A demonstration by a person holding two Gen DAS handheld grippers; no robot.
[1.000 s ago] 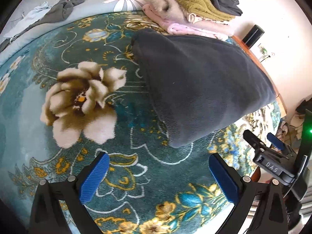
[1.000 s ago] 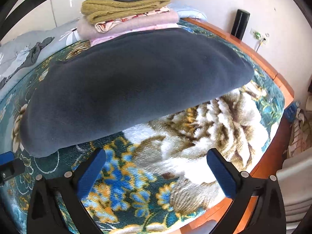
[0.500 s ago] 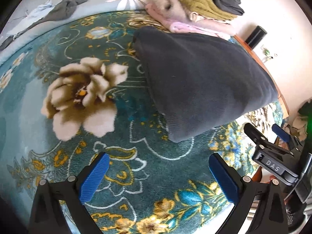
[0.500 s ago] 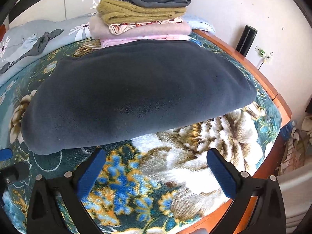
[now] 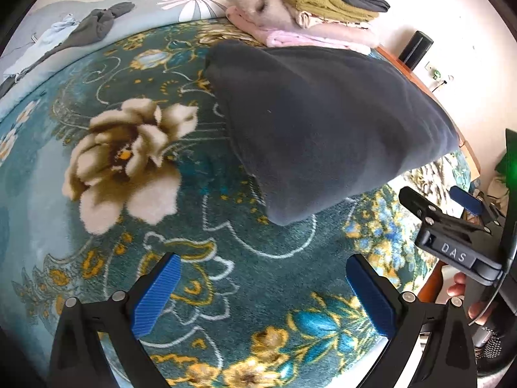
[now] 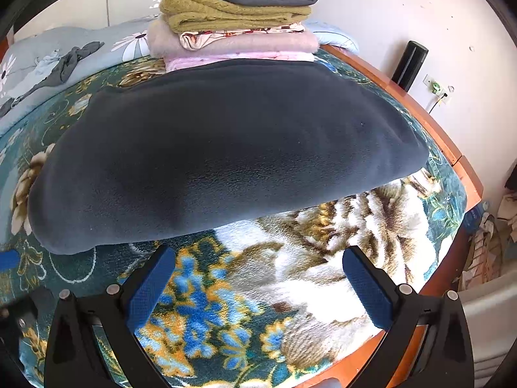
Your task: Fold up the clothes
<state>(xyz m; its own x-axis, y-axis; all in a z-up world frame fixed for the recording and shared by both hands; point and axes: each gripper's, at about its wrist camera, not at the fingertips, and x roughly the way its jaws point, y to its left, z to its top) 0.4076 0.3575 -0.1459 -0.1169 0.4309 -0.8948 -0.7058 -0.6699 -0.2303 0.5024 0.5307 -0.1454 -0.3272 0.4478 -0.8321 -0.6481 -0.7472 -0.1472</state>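
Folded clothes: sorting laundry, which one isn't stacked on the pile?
The dark grey fleece, lying alone on the floral blanket before the stack.

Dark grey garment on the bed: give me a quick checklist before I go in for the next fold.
1. Left tool open, nothing held: ok.
2. Right tool open, nothing held: ok.
3. Dark grey garment lies flat on the floral blanket, near edge free: ok.
4. Far edge of the garment clear of the stack of folded clothes: not ok, it runs right up to the stack's base.
5. Both tools short of the garment, not touching it: ok.
6. Layers lined up inside the fold: cannot tell, only the top surface shows.
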